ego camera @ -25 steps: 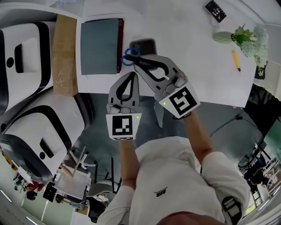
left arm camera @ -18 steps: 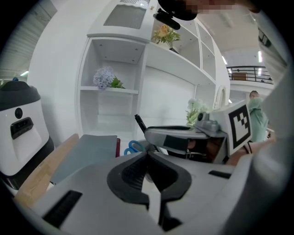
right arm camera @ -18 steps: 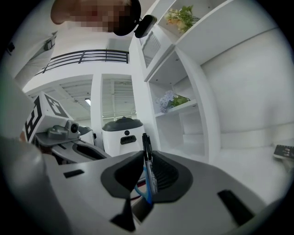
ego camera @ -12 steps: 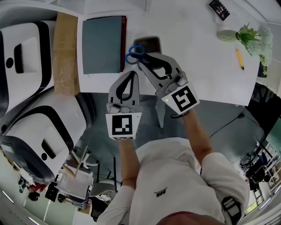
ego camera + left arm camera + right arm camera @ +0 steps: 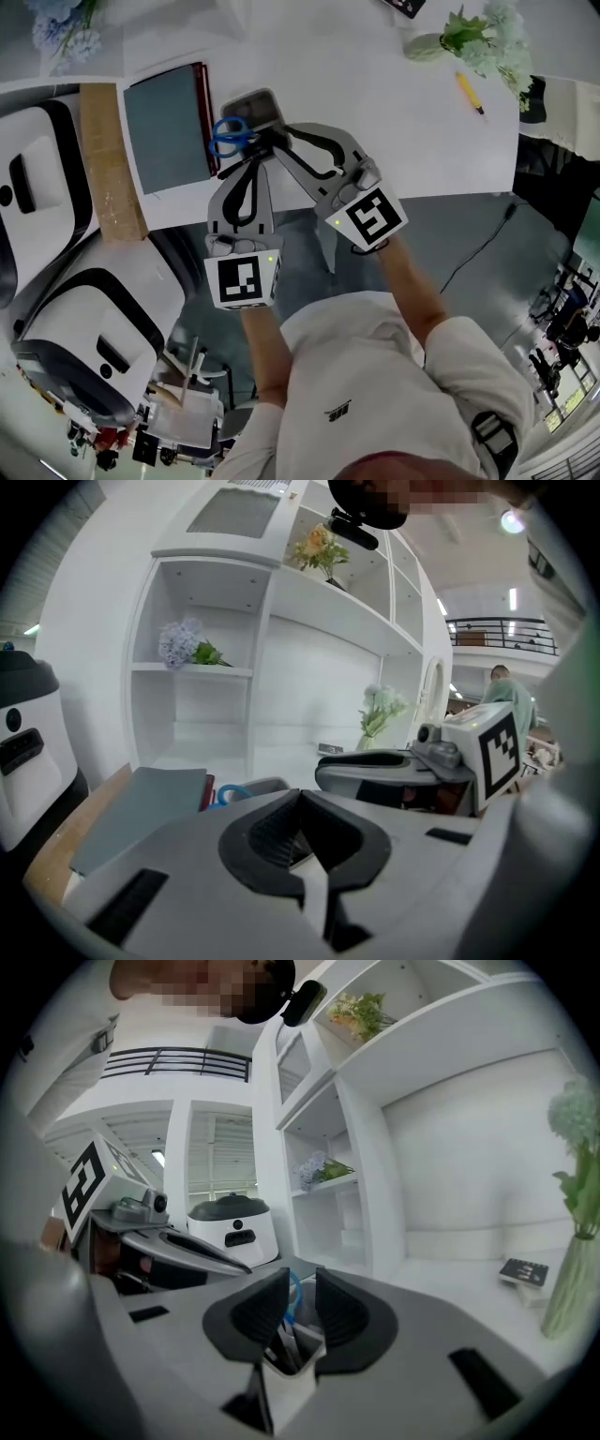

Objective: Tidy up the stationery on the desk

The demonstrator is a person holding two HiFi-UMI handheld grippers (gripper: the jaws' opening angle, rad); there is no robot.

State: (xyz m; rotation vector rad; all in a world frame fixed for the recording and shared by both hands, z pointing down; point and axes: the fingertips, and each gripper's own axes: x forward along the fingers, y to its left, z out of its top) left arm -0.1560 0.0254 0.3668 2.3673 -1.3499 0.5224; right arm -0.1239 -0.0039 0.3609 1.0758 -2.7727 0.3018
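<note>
Blue-handled scissors (image 5: pixel 228 137) hang over the white desk (image 5: pixel 375 112), beside a grey pen holder (image 5: pixel 255 105). My right gripper (image 5: pixel 272 141) is shut on the scissors by the blades, handles pointing left. In the right gripper view the blue handle loop of the scissors (image 5: pixel 293 1290) shows past the right gripper (image 5: pixel 300 1302). My left gripper (image 5: pixel 251 161) is shut and empty, its tips just under the right gripper's. In the left gripper view the left gripper (image 5: pixel 302 797) points at the scissors (image 5: pixel 231 794) and the pen holder (image 5: pixel 272 785). A yellow pencil (image 5: pixel 469 92) lies far right.
A grey notebook with a red spine (image 5: pixel 165 137) lies left of the scissors, with a cardboard strip (image 5: pixel 109 159) beyond it. A vase of green and white flowers (image 5: pixel 461 36) stands at the back right, near a dark device (image 5: pixel 403 6). White machines (image 5: pixel 56 281) stand at the left.
The head view has swung right, so the desk sits further left in frame. The left gripper's tips have come closer to the right gripper's. The scissors stay in the right gripper.
</note>
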